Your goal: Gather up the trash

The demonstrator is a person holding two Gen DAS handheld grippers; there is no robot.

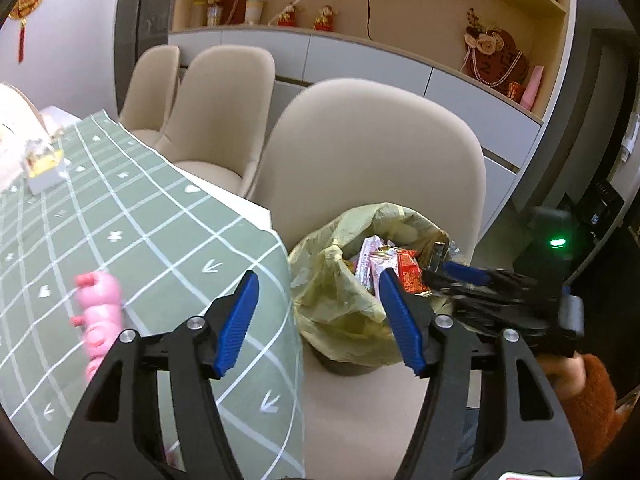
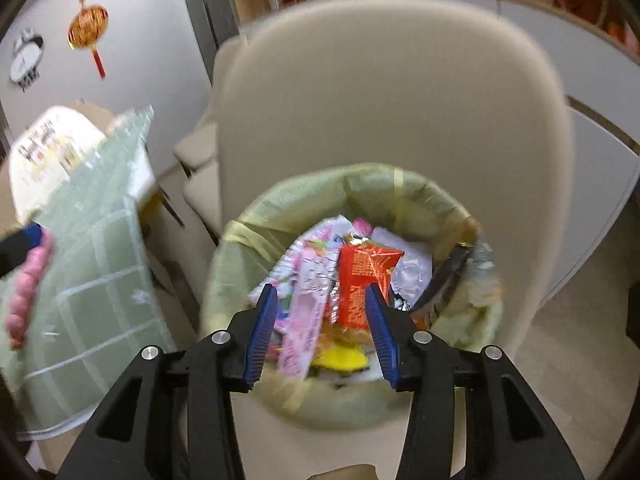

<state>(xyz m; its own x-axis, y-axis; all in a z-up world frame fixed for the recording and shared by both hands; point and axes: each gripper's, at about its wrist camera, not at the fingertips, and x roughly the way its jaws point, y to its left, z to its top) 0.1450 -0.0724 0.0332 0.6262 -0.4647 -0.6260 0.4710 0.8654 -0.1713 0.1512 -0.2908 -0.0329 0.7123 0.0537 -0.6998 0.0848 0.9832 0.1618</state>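
Observation:
A small bin lined with a yellow-green bag (image 1: 352,320) (image 2: 360,184) stands on a beige chair seat beside the table. It holds a red wrapper (image 2: 362,276) (image 1: 410,274), pink wrappers (image 2: 308,280) and other scraps. My right gripper (image 2: 320,322) (image 1: 440,276) hangs open just above the bin's contents, its pads touching nothing. My left gripper (image 1: 320,312) is open and empty, spanning the table's corner and the bin's near side. A pink knobbly object (image 1: 100,308) (image 2: 28,292) lies on the green checked tablecloth (image 1: 132,220), left of my left gripper.
Beige chairs (image 1: 224,112) line the table's far side; the closest one's backrest (image 2: 392,92) rises behind the bin. A small box (image 1: 42,162) sits further up the table. Cabinets and shelves (image 1: 360,52) stand behind. A hand in an orange sleeve (image 1: 588,392) holds the right gripper.

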